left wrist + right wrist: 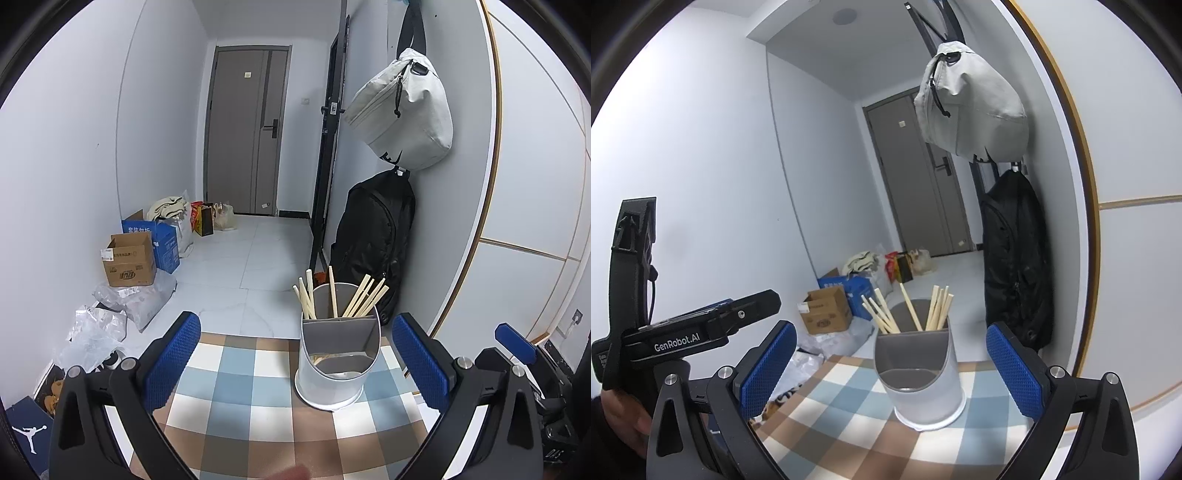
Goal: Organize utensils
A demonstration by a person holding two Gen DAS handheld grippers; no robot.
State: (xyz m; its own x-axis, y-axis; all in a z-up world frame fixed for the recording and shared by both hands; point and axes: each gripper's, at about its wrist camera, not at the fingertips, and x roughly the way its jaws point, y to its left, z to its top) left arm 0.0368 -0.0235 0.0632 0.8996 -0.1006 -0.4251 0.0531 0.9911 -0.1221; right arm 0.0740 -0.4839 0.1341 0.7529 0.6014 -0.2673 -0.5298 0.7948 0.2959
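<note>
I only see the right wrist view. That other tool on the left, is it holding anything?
Observer: No. In the left wrist view the left tool is open, with nothing between its pads. The holder stands just ahead of it on the checked cloth.
Operator: And what is on the floor under the table's left side? My view cuts that off.
Observer: A dark blue box with a white jumping-figure logo lies there, at the bottom left corner of the left wrist view.
</note>
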